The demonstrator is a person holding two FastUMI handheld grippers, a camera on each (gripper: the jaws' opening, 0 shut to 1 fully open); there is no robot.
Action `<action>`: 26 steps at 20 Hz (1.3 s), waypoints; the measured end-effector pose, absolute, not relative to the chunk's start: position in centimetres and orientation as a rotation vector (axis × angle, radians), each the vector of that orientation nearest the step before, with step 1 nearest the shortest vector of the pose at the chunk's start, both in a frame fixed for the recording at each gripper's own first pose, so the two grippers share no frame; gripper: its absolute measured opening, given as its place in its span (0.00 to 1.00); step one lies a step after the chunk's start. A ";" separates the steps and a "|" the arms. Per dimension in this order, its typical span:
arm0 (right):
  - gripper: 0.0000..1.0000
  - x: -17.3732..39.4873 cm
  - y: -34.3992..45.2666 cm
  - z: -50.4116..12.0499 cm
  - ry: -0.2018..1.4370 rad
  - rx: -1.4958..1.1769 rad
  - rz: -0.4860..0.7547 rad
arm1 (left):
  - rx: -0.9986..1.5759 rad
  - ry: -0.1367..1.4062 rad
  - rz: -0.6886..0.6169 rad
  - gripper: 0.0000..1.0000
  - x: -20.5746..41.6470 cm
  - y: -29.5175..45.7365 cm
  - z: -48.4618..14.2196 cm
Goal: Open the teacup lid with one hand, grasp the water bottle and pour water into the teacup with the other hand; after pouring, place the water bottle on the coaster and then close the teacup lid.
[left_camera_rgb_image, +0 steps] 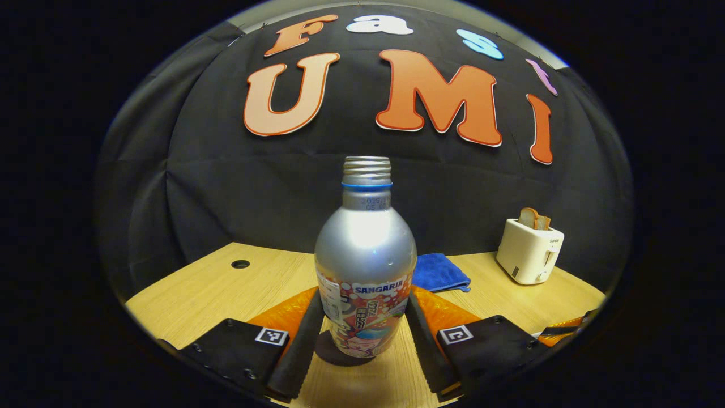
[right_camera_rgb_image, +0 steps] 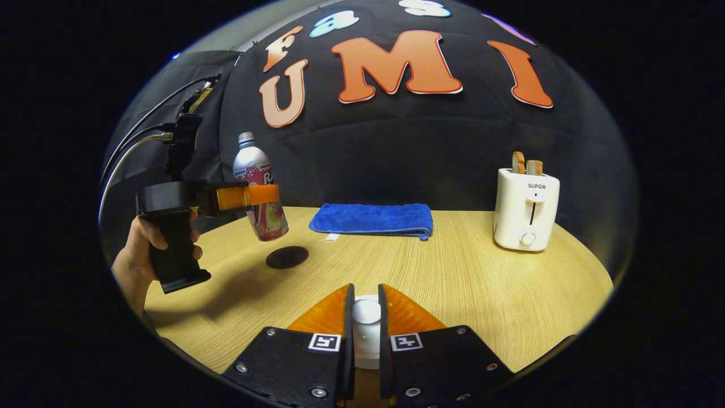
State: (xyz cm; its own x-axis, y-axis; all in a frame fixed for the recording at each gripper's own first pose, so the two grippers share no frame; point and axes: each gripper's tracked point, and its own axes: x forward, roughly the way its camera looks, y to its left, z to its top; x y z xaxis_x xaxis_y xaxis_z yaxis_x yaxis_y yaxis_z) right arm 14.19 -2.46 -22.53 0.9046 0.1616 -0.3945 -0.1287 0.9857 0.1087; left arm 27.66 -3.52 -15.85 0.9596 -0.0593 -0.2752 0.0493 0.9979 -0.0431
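A silver water bottle (left_camera_rgb_image: 365, 266) with a colourful label and no cap stands upright between the fingers of my left gripper (left_camera_rgb_image: 364, 297), which is shut on its lower half. In the right gripper view that same bottle (right_camera_rgb_image: 256, 175) leans slightly in the left gripper (right_camera_rgb_image: 261, 195), just above and behind a black round coaster (right_camera_rgb_image: 287, 256). My right gripper (right_camera_rgb_image: 365, 290) is shut on the white knob of the teacup lid (right_camera_rgb_image: 367, 317). The cup beneath is hidden by the fingers.
A white toaster (right_camera_rgb_image: 524, 209) with bread slices stands at the right back of the wooden table (right_camera_rgb_image: 453, 272). A folded blue cloth (right_camera_rgb_image: 374, 220) lies at the back middle. A hand (right_camera_rgb_image: 136, 249) holds the left gripper's handle at the left edge.
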 end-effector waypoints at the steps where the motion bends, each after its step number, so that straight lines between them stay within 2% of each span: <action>1: 0.22 14.1 -2.6 -22.5 0.418 0.080 0.144 | -0.059 0.293 -0.064 0.80 27.9 -3.6 -16.3; 5: 0.34 14.0 -2.1 -22.3 0.415 0.122 0.160 | -0.110 0.362 -0.077 0.83 28.6 -3.5 -19.1; 7: 0.49 13.9 -2.0 -21.7 0.402 0.124 0.161 | -0.106 0.373 -0.063 0.82 28.7 -2.7 -20.0; 11: 0.60 13.7 -2.1 -19.5 0.343 0.127 0.165 | -0.098 0.418 -0.060 0.83 29.6 -2.5 -22.3; 13: 0.64 13.7 -2.6 -18.2 0.313 0.125 0.153 | -0.079 0.437 -0.026 0.85 29.8 -1.6 -23.3; 15: 0.64 13.9 -3.0 -17.0 0.281 0.126 0.143 | -0.076 0.437 -0.031 0.87 29.9 -1.8 -23.5; 16: 0.64 13.9 -3.2 -16.8 0.272 0.128 0.138 | -0.074 0.443 -0.032 0.90 29.8 -1.8 -23.5; 17: 0.64 13.9 -3.3 -16.5 0.268 0.129 0.133 | -0.082 0.442 -0.036 0.98 29.6 -1.8 -23.5; 18: 0.64 13.9 -3.4 -16.2 0.264 0.130 0.129 | -0.092 0.434 -0.040 0.99 29.5 -1.7 -23.0; 19: 0.64 13.9 -3.5 -15.9 0.257 0.130 0.123 | -0.105 0.422 -0.051 0.96 29.3 -1.8 -22.3; 23: 0.64 13.6 -3.4 -13.7 0.219 0.120 0.106 | -0.120 0.370 -0.076 0.98 26.9 -2.1 -19.0; 26: 0.71 13.2 -3.3 -11.1 0.158 0.091 0.074 | -0.108 0.278 -0.101 0.97 24.4 -2.5 -14.8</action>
